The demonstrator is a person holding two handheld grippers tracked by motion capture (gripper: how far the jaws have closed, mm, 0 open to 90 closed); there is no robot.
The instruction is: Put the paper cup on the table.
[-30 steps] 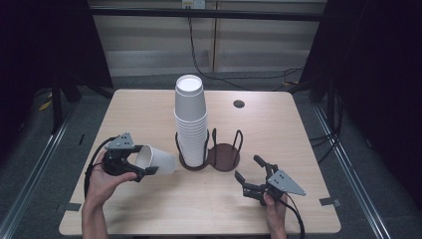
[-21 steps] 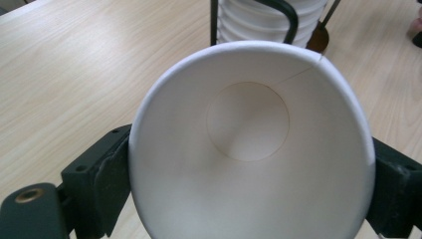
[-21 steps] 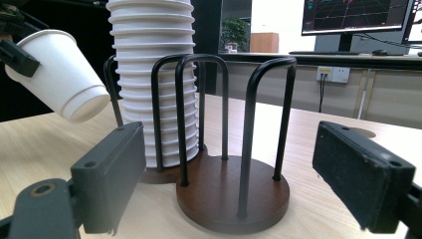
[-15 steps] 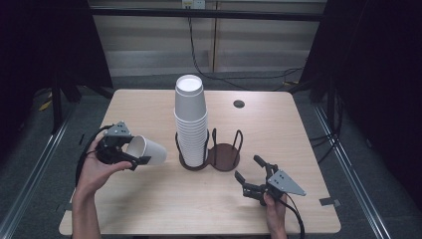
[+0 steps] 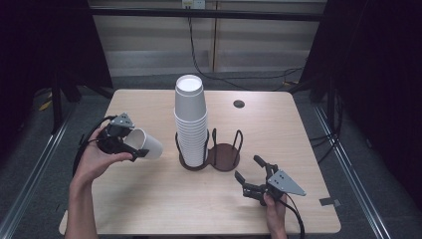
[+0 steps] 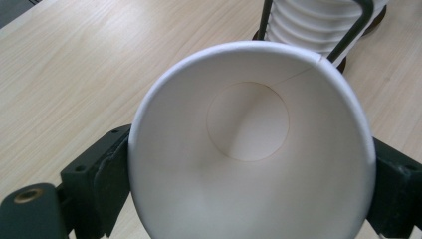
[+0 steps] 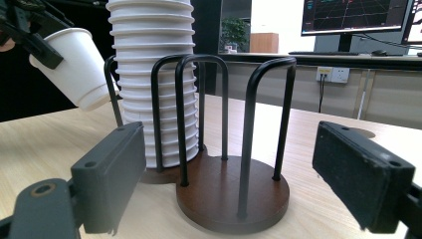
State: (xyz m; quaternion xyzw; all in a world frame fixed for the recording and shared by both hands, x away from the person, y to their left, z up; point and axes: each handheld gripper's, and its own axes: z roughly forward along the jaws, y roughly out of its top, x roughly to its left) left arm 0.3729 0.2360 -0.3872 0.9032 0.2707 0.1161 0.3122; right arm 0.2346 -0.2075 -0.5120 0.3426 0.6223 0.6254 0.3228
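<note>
Your left gripper point(image 5: 130, 143) pinches a white paper cup point(image 5: 147, 144) near the worktop's point(image 5: 149, 199) left edge; your right gripper point(image 5: 250, 174) stands spread.

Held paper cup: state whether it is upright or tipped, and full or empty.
Tipped and empty. The paper cup lies sideways in the left gripper, and the left gripper view looks straight into its mouth to a bare bottom.

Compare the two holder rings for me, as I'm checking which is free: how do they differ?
The left ring holds the tall stack of white cups; the right ring holds nothing, its brown base bare. The left ring's wires are partly hidden by cups; the right ring's stand exposed. Both share black wire loops and round bases.
</note>
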